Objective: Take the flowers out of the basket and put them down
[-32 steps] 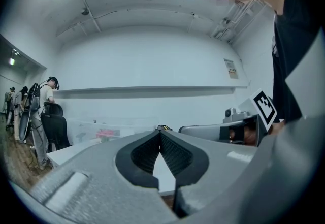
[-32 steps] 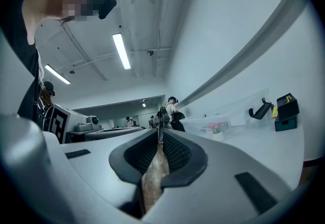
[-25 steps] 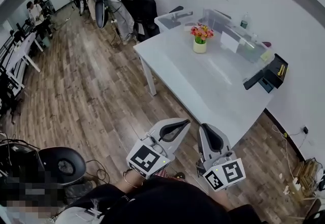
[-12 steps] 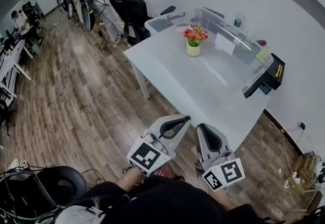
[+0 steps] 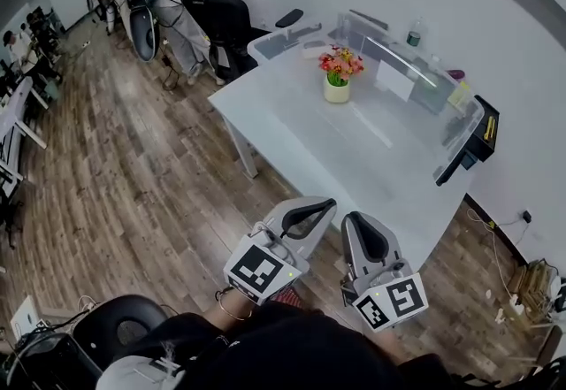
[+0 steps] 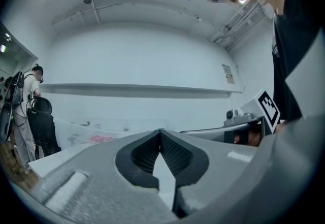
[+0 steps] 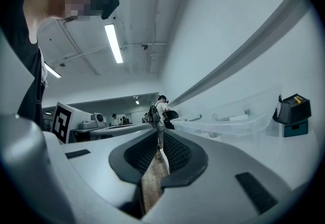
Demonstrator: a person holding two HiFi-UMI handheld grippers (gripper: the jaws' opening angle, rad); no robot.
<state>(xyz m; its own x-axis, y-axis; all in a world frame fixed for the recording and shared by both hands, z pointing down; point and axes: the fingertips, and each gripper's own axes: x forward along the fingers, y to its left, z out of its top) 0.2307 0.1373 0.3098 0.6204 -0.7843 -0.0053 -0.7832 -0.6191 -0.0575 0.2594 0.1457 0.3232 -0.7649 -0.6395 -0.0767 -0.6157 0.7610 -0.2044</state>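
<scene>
The flowers, pink and orange, stand in a small cream basket at the far side of the white table. Both grippers are held level side by side at the table's near corner, well short of the basket. My left gripper is shut with nothing in it, its pads meeting at the tips. My right gripper is shut and empty too. In the left gripper view the flowers are a faint pink patch far ahead.
A clear plastic bin and a black box sit along the table's far and right edges. A dark office chair and people stand beyond the table's left end. Another black chair is at my lower left. Wooden floor lies to the left.
Both grippers have moved forward together towards the table, still shut. The head view has swung, so the black chair at lower left has shifted and the table sits slightly closer.
</scene>
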